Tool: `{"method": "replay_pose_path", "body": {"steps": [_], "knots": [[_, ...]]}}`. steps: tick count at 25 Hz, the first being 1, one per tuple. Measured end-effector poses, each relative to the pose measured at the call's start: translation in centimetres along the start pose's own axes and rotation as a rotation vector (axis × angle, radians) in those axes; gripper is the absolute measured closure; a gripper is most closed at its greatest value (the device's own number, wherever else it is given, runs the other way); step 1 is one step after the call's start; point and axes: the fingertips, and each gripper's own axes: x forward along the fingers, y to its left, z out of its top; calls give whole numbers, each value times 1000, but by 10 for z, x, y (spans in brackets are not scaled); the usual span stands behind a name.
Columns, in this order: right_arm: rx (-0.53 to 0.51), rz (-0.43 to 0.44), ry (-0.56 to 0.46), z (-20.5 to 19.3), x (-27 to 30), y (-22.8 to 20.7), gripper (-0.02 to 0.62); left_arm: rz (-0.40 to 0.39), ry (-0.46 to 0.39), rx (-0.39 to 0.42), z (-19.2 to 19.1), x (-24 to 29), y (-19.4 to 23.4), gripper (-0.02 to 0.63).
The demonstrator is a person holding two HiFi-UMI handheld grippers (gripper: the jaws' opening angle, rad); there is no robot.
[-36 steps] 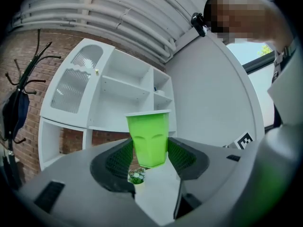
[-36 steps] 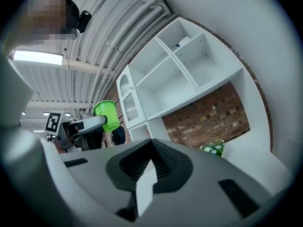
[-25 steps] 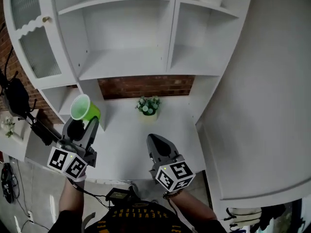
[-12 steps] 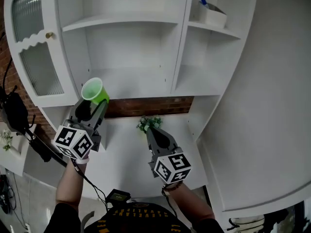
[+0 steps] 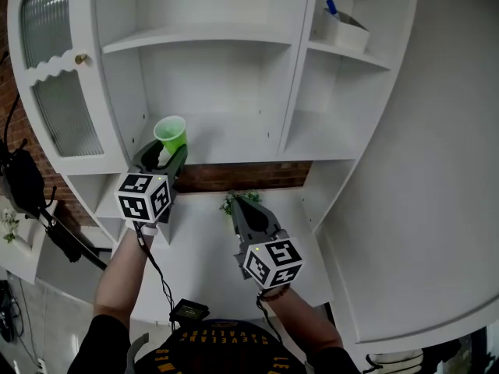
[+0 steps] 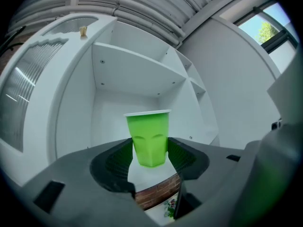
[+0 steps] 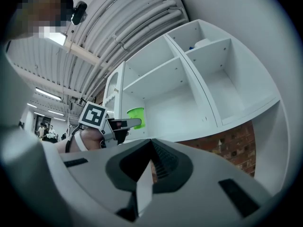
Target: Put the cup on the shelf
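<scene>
Left gripper (image 5: 161, 160) pinches green cup (image 5: 171, 134) near base, upright — ready for shelf (image 5: 234, 148). Right gripper (image 5: 242, 207) pressed together, empty — low, out of way.

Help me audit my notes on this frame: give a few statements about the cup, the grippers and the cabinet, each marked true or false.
1. The left gripper holds the green cup upright. True.
2. The right gripper grips the potted plant. False: its jaws are together on nothing.
3. A white container sits on the upper right shelf. True.
4. The potted plant stands on a shelf. False: it stands on the counter below, before the brick wall.
</scene>
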Motion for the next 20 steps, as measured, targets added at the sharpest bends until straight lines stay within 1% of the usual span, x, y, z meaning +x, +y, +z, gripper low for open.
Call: {"method": "replay_pose_path", "body": {"steps": [6, 10, 13, 16, 20], "knots": [[-8, 16, -7, 7, 11, 3, 589, 32, 97, 63, -23, 27, -2, 370], [-10, 38, 3, 2, 15, 8, 589, 61, 145, 64, -32, 40, 5, 370], [1, 43, 11, -2, 16, 8, 589, 78, 178, 45, -38, 45, 8, 370], [8, 48, 14, -4, 17, 9, 589, 98, 190, 27, -41, 47, 11, 370], [4, 53, 15, -4, 17, 10, 589, 124, 220, 50, -43, 53, 13, 370]]}}
